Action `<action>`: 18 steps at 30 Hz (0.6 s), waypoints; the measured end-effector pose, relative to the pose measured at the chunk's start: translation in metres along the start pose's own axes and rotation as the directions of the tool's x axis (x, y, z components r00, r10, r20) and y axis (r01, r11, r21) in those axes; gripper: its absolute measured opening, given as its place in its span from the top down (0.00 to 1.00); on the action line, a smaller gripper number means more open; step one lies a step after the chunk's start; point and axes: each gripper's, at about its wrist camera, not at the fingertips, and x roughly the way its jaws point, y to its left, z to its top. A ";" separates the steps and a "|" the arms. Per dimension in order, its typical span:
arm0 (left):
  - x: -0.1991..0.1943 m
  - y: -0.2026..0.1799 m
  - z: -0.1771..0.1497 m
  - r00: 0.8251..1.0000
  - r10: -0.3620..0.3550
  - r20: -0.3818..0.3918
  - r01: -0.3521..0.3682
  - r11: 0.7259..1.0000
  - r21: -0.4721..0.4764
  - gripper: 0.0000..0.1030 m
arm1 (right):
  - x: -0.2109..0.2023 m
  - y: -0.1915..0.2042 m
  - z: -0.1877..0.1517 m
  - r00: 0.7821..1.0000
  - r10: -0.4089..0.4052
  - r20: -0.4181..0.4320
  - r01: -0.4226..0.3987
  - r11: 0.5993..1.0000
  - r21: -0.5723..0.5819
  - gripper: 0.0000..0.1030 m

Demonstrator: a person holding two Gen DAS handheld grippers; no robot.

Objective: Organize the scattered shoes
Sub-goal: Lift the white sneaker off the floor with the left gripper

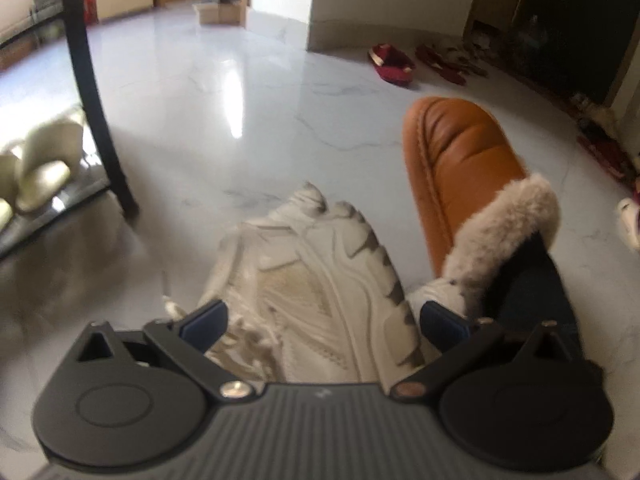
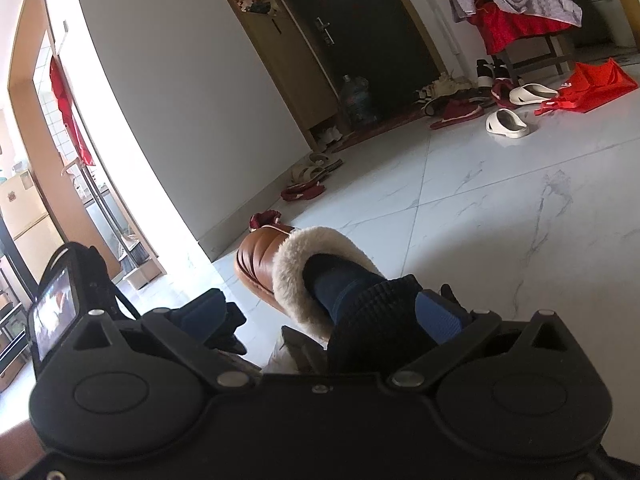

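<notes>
While my left tongs (image 1: 320, 322) straddle the chunky white-and-grey mesh sneaker (image 1: 316, 284), their blue pads (image 1: 208, 318) sit at either flank of it, spread wide; I judge them closing on the shoe or just loosed from it, since the frame blurs where pad meets upper and I cannot tell whether they grip. I hold the sneaker lengthwise between the fingers so its toe points away, which would let it go down straight. Just right of the sneaker is my own foot in a tan leather slipper with a pale fur cuff (image 1: 460, 168). Left of the sneaker stands a black-framed shoe rack (image 1: 96, 92) with pale cream slippers (image 1: 40, 164) on its shelf, the likely home for this shoe. Far beyond the sneaker lies a dark red slipper (image 1: 394, 64) on the white marble floor (image 1: 240, 92).

From my right tongs (image 2: 328, 316), the fingers are spread with nothing clearly pinched; my dark trouser leg (image 2: 372, 320) merely fills the gap. Beyond the tan slipper, more scattered shoes lie by the dark door (image 2: 360, 40): white slides (image 2: 507, 122) and red slippers (image 2: 456, 114).
</notes>
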 end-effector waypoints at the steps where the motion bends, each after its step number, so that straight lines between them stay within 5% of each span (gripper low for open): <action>1: 0.000 0.001 -0.001 1.000 -0.002 -0.007 0.002 1.000 0.001 0.04 | 0.000 0.000 0.000 1.000 0.001 -0.002 -0.001 1.000 -0.001 0.00; 3: 0.003 0.008 -0.001 0.997 -0.054 -0.050 0.051 0.998 -0.048 0.17 | -0.001 0.000 -0.001 1.000 0.002 0.000 -0.002 1.000 -0.001 0.00; 5: 0.003 0.017 0.000 0.993 -0.095 -0.070 0.088 0.990 -0.106 0.19 | -0.002 0.000 -0.001 1.000 0.003 0.002 -0.003 1.000 -0.001 0.00; 12: -0.008 0.028 -0.007 0.990 -0.141 -0.029 0.138 0.987 -0.080 0.40 | 0.002 -0.001 -0.001 1.000 0.006 -0.003 -0.006 1.000 -0.004 0.00; 18: -0.016 0.036 -0.009 0.988 -0.151 -0.025 0.150 0.987 -0.050 0.44 | 0.002 0.003 -0.005 1.000 0.004 -0.006 -0.004 1.000 -0.023 0.00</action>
